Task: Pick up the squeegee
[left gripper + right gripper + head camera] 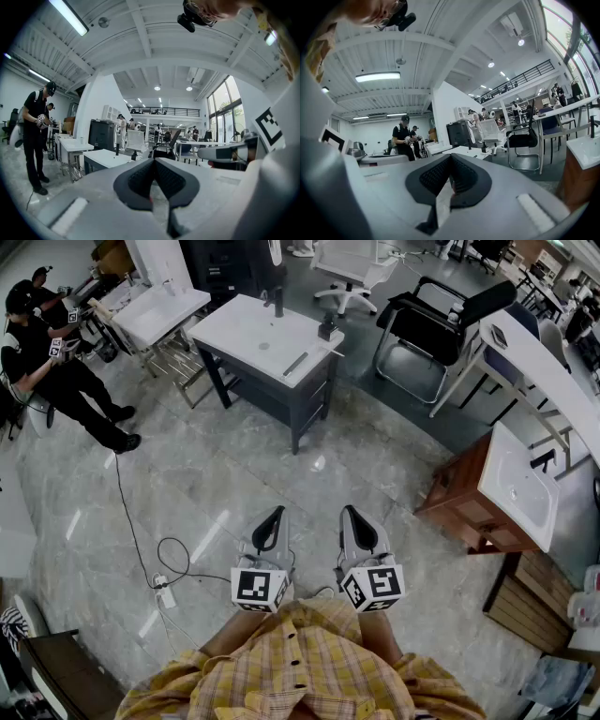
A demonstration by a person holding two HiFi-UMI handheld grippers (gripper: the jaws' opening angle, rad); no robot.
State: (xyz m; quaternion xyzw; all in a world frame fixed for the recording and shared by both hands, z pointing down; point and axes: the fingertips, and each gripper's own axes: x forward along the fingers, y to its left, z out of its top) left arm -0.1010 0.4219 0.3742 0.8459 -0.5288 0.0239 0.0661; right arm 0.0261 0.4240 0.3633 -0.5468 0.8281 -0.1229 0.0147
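Note:
A slim grey bar that looks like the squeegee [295, 363] lies on the white top of a dark-framed table [246, 329], far ahead of me across the marble floor. Beside it on the tabletop stand a small faucet [273, 302] and a black object [326, 329]. My left gripper [273, 516] and right gripper [351, 513] are held close to my body, side by side, both shut with nothing between the jaws. In the left gripper view the left gripper [153, 161] points toward the table [105, 157]. In the right gripper view the right gripper [450, 157] is level, far from the table [464, 151].
A cable and power strip [165, 592] lie on the floor to my left. A wooden vanity with a white sink [518, 486] stands at the right, with a black chair [433, 326] behind it. A person in black [56, 371] stands at the far left by another white table [159, 310].

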